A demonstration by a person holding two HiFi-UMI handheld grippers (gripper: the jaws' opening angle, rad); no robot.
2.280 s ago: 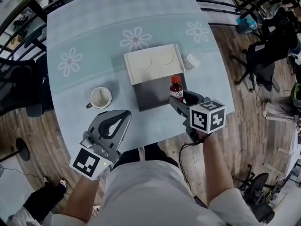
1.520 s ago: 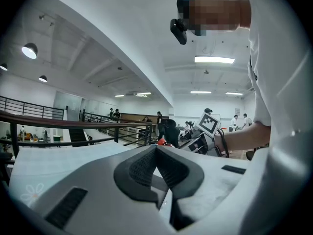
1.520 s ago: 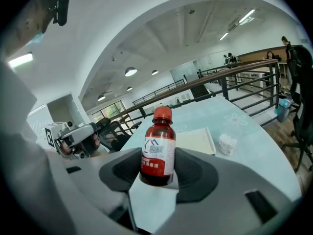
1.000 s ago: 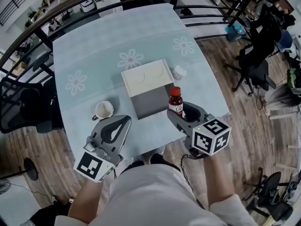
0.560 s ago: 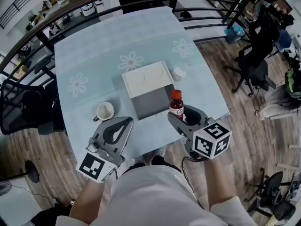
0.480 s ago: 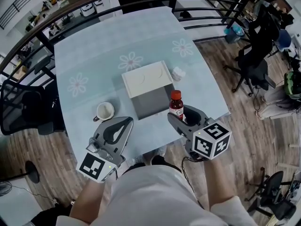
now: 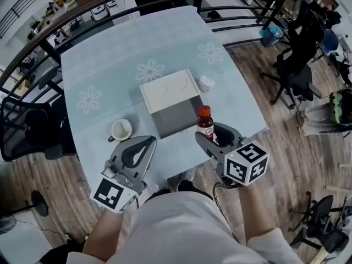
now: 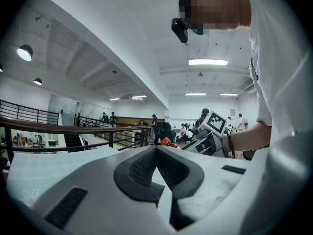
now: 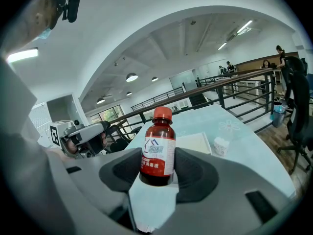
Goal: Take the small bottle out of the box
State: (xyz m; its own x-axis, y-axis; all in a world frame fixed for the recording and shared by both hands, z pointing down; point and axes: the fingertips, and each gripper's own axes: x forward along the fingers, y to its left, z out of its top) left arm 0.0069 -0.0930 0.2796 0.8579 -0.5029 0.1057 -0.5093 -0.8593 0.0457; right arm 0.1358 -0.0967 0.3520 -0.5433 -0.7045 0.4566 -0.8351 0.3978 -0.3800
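Currently the small bottle [image 9: 157,148], dark red with a red cap and a white label, is held upright between the jaws of the right gripper [image 7: 209,136], whose pads are pressed against its two sides. It is found outside the box [image 7: 168,89], just to the right of the box's grey near part, above the near right area of the table [image 7: 110,54]. The left gripper [image 8: 156,148] is kept low at the near left edge, its jaw tips brought together with nothing between them. A white mug [image 7: 121,130] is seen to the left of the box, between it and the left gripper. A small crumpled white item [image 7: 207,83] lies just beside the box's far right corner. Nothing is placed between the bottle and the open table surface around it. A black office chair [image 7: 294,70] stands on the wooden floor to the right, well apart from the table.
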